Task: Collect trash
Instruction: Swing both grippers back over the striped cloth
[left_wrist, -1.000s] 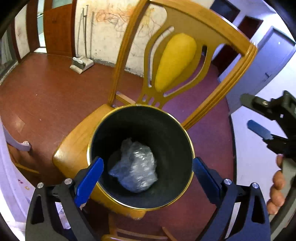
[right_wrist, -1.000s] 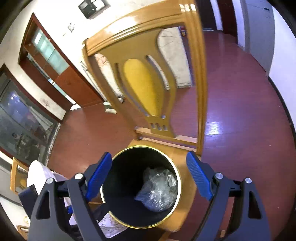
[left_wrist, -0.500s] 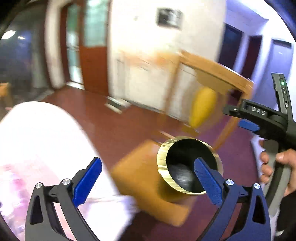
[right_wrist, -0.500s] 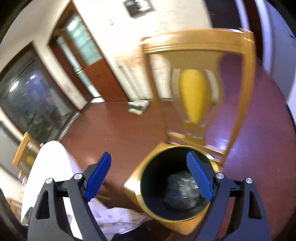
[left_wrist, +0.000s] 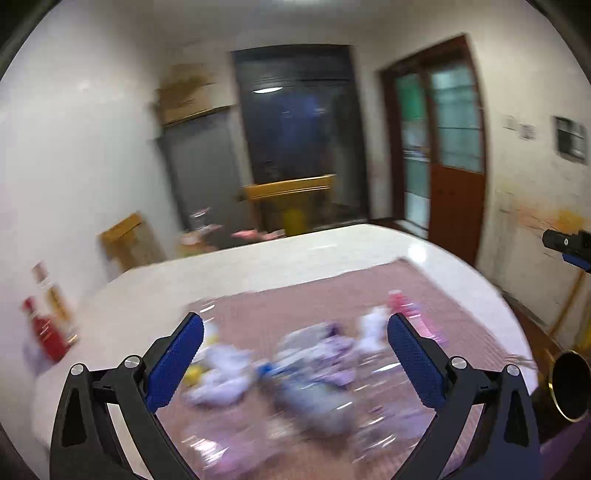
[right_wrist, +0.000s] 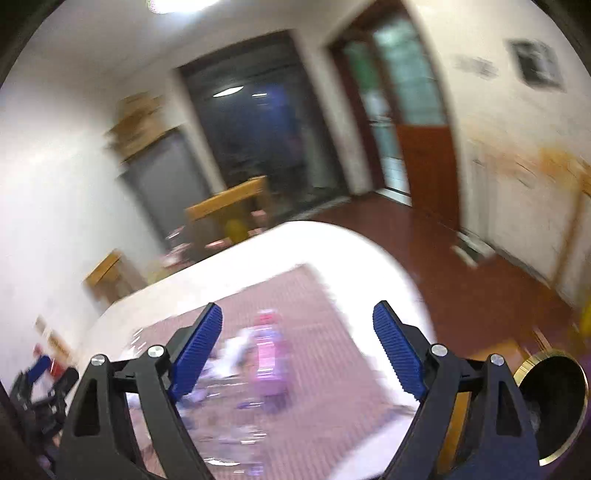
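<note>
The left claw (left_wrist: 293, 363) has its blue-padded fingers (left_wrist: 173, 363) spread wide apart with nothing between them. It hangs over a blurred heap of trash (left_wrist: 295, 369): crumpled pale, lilac and blue wrappers lying on a brown-pink mat (left_wrist: 332, 295). A pink packet (left_wrist: 404, 308) lies at the far right edge of the heap, near the right finger. The mat covers the middle of a white surface (left_wrist: 258, 266). At the surface's left end stands a red bottle (left_wrist: 46, 332) beside a tall box. The black bin with a gold rim (left_wrist: 570, 386) sits low at the right, off the surface. The tip of the right claw shows at the right border above it.

The right claw (right_wrist: 297, 350) is likewise wide open and empty, poised above the mat (right_wrist: 314, 350) with the pink packet (right_wrist: 267, 350) seen between its fingers. The bin (right_wrist: 554, 395) lies just to its right, holding something crumpled inside. The left claw's tool appears at the far left. Beyond the surface (right_wrist: 332, 251) are a red-brown floor (right_wrist: 461, 277), wooden chairs and dark glass doors.
</note>
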